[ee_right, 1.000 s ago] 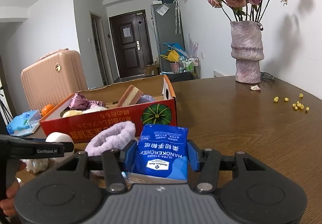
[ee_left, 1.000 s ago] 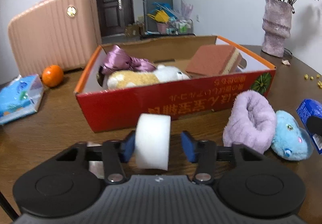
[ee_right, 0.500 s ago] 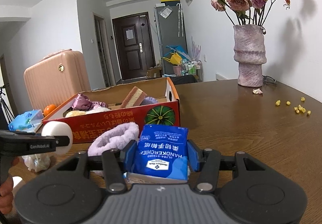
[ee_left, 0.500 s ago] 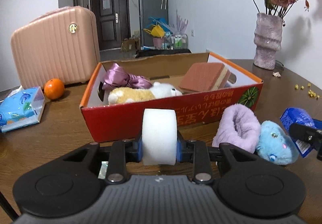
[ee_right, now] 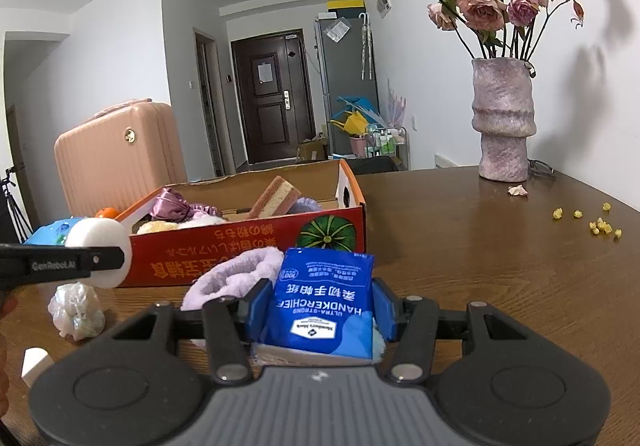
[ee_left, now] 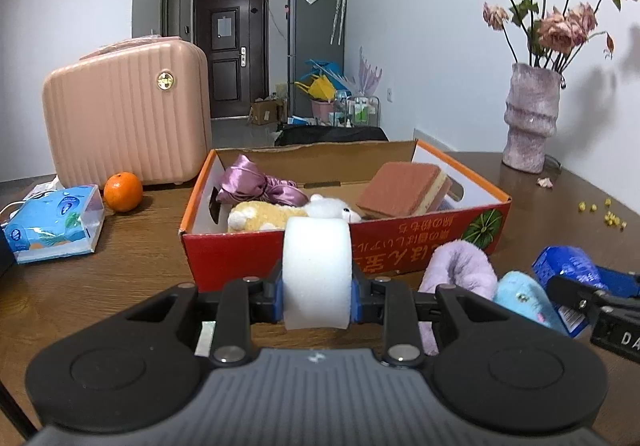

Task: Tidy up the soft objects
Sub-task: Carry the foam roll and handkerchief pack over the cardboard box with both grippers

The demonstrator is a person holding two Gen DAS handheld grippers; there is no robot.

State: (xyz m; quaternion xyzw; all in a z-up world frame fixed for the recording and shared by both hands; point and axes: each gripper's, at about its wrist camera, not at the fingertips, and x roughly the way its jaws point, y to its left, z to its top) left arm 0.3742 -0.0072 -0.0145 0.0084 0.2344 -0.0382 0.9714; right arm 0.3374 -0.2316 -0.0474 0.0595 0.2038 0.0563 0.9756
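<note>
left gripper: clamped on a white foam disc, blue pads pressing both flat sides, the disc held upright and clear of the table just in front of the box's near wall.
right gripper: closed on a blue handkerchief pack, pads against its two side edges, printed face toward the camera and upside down.
box: a red, orange-rimmed cardboard tray on the brown wooden table, open at the top.
inside the box: a purple satin scrunchie at the far left, a yellow-and-white plush toy along the near wall, a brown-topped sponge leaning tilted on the right.
still on the table: a lilac fluffy band just before the box's right corner, touching a light blue plush beside it; a crumpled clear bag and a small white block to the left in the right wrist view.
left side: a blue tissue pack, an orange and a pink ribbed case behind them.
right side: a mottled pink vase of dried roses near the wall, yellow crumbs scattered on the tabletop.
person: a sliver of a hand at the left edge of the right wrist view.
</note>
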